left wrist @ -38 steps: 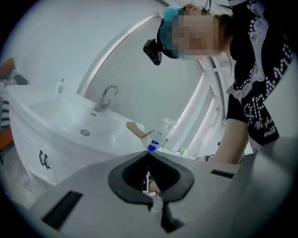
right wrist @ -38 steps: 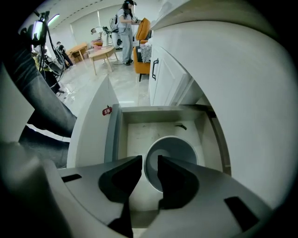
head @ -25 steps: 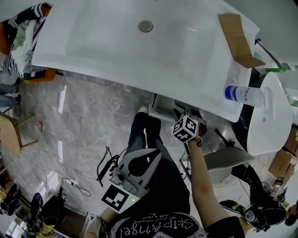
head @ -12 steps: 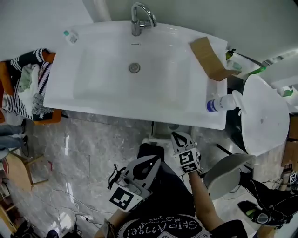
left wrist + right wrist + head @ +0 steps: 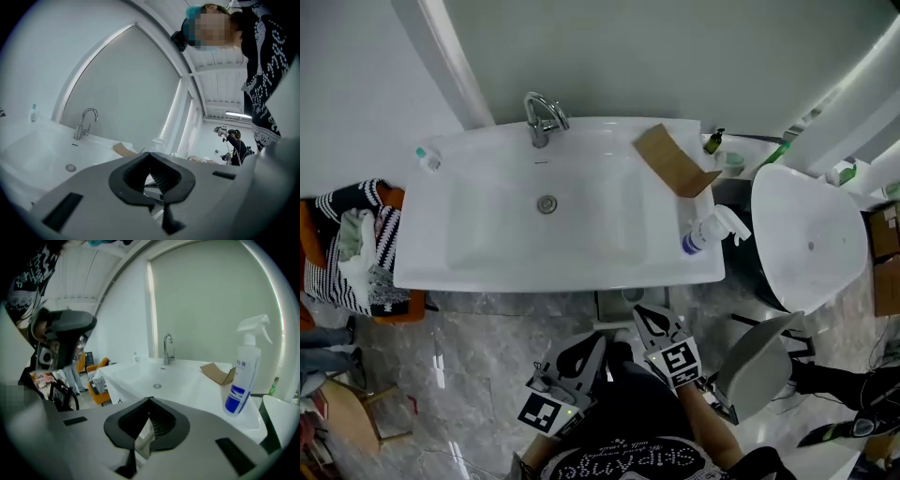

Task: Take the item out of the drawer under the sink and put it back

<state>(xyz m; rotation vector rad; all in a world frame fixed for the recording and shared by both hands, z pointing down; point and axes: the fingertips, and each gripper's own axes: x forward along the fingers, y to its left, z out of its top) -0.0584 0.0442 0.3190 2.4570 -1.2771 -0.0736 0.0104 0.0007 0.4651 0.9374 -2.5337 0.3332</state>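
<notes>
- As the head view looks steeply down, a white rectangular ceramic washbasin (image 5: 487, 262) spans the middle. A curved chrome tap (image 5: 542, 117) stands at its back rim and a round metal drain (image 5: 547, 203) sits in the bowl.
- The right gripper (image 5: 649, 317), grey with a marker cube behind its jaws, is held just in front of the basin's front edge. Its jaws have just been closing and now meet at the tips, pinching a thin pale flat item (image 5: 143, 439) that stands in the hollow between the dark pads. What kind of item it is cannot be made out.
- The item is therefore in the right gripper. In the right gripper view the basin top lies ahead, beyond the jaws.
- The left gripper (image 5: 591, 345) is held just beside the right one, apart from it. Its jaws are pressed together at the tips and grip nothing; only background shows through their hollow.
- A pale box-like part (image 5: 619, 302) shows under the basin's front rim, just beyond both grippers. Whether it is the drawer cannot be told.
- A flat brown cardboard piece (image 5: 675, 161) with one folded end lies on the basin's right side.
- A white trigger spray bottle with a blue label (image 5: 705, 232) stands upright near the front right corner.
- A small clear bottle with a teal cap (image 5: 427, 157) stands at the back left corner.
- An orange chair heaped with black-and-white striped cloth (image 5: 352, 248) stands left of the basin, on a grey marble-tiled floor (image 5: 469, 337).
</notes>
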